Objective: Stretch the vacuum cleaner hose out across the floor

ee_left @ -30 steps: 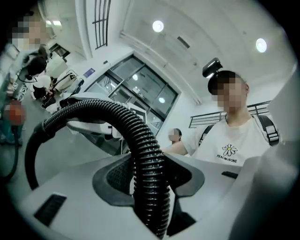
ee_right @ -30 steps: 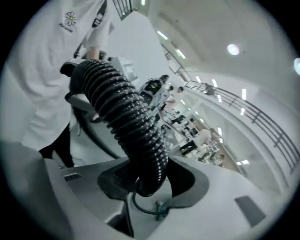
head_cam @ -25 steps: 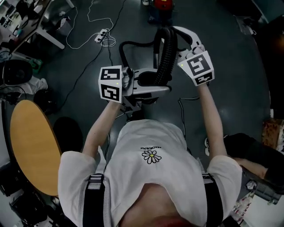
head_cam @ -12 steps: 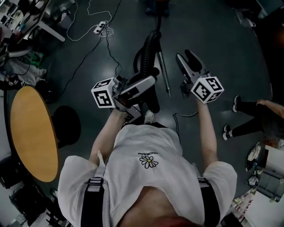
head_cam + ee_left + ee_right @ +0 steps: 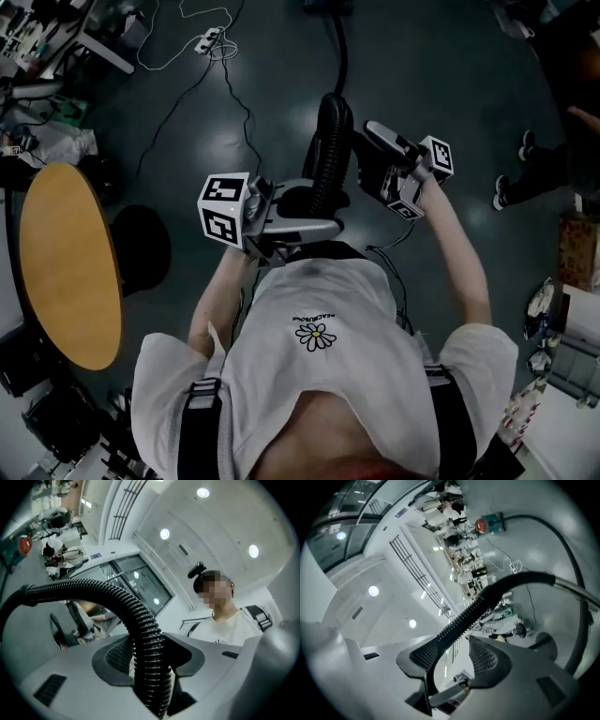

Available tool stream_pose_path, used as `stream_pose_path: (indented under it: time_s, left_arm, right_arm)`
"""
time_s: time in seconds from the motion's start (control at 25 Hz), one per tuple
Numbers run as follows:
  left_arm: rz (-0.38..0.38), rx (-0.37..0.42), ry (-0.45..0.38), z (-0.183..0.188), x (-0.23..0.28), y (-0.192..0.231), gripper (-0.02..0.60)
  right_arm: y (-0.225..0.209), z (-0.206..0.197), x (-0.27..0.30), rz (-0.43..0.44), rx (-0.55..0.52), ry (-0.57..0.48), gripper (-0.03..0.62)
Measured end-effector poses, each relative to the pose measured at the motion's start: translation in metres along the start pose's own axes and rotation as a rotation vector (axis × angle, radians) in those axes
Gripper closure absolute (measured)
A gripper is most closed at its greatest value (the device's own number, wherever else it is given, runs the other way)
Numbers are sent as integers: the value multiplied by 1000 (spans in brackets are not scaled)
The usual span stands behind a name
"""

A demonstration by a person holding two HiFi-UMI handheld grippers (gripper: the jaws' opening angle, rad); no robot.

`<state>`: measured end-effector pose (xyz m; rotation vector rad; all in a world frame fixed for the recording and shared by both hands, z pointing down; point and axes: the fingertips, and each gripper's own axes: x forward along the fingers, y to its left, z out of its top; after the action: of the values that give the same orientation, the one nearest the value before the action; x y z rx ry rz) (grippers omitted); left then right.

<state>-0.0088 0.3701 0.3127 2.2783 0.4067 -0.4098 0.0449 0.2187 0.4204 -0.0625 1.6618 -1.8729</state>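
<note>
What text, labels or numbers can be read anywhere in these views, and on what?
White T-shirt: a line of small print above the daisy, upside down, too small to read.
Marker cubes: black-and-white patterns only, no letters.
No other text is legible.

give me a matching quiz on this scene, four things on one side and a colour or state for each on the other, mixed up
Things:
1 vacuum hose
2 round table
3 power strip
4 left gripper

Colour or state:
a white, lying on the floor
b shut on the vacuum hose
c black and ribbed
d tan top

Pairs: 1-c, 2-d, 3-a, 4-b
</note>
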Motion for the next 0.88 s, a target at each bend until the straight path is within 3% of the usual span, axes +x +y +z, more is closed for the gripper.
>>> stream_pose_path:
  time_s: [0.08,0.2,0.36,0.44,0.64,0.88]
  left_arm:
    - [-12,12,73,-42,2,-31,413]
    - [-39,3,91,-88,-5,-72,413]
    - [-23,55,330,-157,6,-97,413]
    - [-40,52,396,-185,15,-109,413]
    - [-72,103,492,-221,43,-124,414]
    - [-90,67,472,-242,54,-141,416]
  right_arm:
    - [-3,-38,9,11,80,53,396]
    - [-10,-76,-2,69,237,-16,396]
    - [-38,-114,-9,33,294,-6,396]
    - [-53,-135,-12,-8,328,44,396]
    - [-91,-168,-22,-139,410,181,396]
    - [-92,-194,-20,-113,399,265,396]
